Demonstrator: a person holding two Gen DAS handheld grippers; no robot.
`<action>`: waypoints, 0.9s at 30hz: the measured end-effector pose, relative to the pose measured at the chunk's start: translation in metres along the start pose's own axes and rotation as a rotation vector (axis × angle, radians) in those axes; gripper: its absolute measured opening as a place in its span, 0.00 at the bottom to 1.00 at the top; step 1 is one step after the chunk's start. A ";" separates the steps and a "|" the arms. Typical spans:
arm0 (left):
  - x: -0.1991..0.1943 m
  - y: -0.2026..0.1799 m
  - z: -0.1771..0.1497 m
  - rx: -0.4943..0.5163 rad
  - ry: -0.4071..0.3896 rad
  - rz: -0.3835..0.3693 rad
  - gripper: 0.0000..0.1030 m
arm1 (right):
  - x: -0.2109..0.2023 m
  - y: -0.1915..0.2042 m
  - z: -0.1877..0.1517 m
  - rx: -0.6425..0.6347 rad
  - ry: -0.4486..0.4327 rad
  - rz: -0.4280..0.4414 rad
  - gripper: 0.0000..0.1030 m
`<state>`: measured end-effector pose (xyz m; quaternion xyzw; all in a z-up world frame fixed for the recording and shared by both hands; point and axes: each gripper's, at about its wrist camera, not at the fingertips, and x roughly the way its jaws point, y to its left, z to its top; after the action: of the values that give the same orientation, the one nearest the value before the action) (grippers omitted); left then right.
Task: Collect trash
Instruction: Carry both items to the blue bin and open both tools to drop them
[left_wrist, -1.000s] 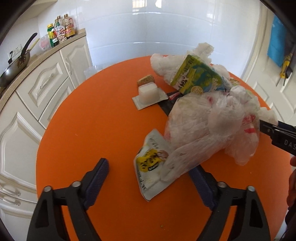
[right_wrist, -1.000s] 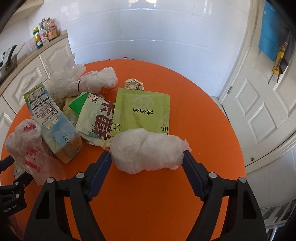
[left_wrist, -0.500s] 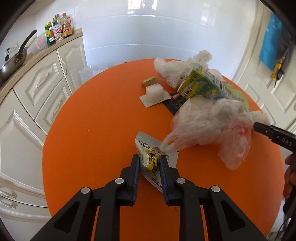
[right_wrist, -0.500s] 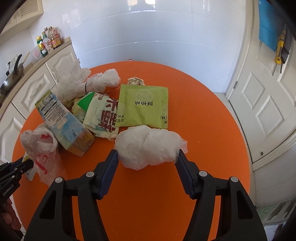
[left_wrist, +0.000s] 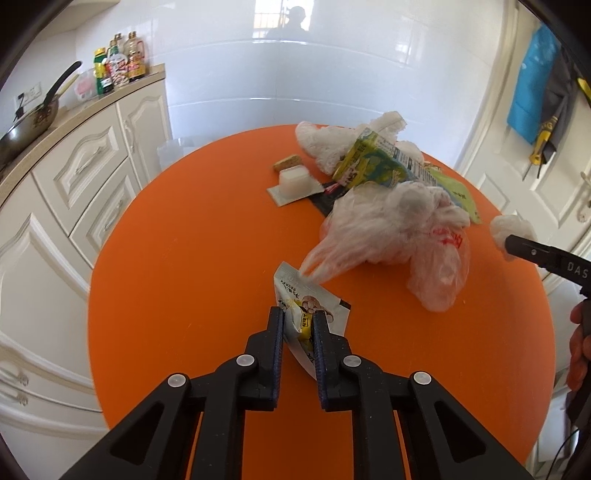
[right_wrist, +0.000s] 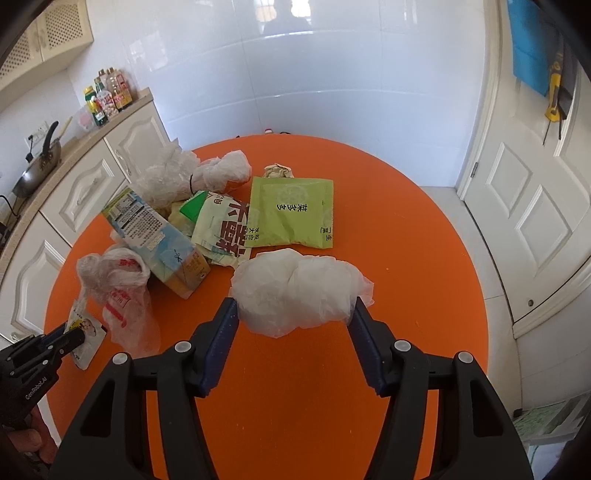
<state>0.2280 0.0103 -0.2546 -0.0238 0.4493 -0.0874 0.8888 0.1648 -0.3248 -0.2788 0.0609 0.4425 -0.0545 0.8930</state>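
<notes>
While pinching the crumpled white-and-yellow snack wrapper (left_wrist: 301, 314) near the front edge of the round orange table (left_wrist: 192, 258), left gripper (left_wrist: 298, 325) closed on it, pads pressing the foil from both sides. Right gripper (right_wrist: 291, 321) spread wide around the white crumpled plastic-bag bundle (right_wrist: 295, 291), fingers (right_wrist: 221, 332) just beside its two ends, apparently not squeezing yet.

Judged as the grasping step of collecting: one piece secured, the second only bracketed.

Toward the middle of the table from the wrapper, still lying loose: thin translucent plastic bag with red print (left_wrist: 399, 236), touching the wrapper's far corner; printed drink carton (right_wrist: 159, 240); flat green sachet (right_wrist: 291, 212).

Next move probably: closing the right jaws on the soft bundle, then lifting both pieces. Needs a gentle lift on the left, since the translucent bag may drag along. No bin visible in either view.
</notes>
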 end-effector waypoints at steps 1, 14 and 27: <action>-0.007 0.002 -0.004 -0.007 -0.006 0.006 0.10 | -0.002 -0.001 -0.001 0.003 0.000 0.005 0.59; -0.117 -0.045 0.010 0.059 -0.225 -0.002 0.10 | -0.057 -0.009 -0.008 0.016 -0.104 0.057 0.59; -0.146 -0.214 0.044 0.295 -0.308 -0.315 0.10 | -0.151 -0.121 -0.024 0.177 -0.273 -0.081 0.59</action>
<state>0.1495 -0.1764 -0.0865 0.0233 0.2820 -0.2846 0.9159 0.0367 -0.4343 -0.1798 0.1136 0.3127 -0.1368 0.9331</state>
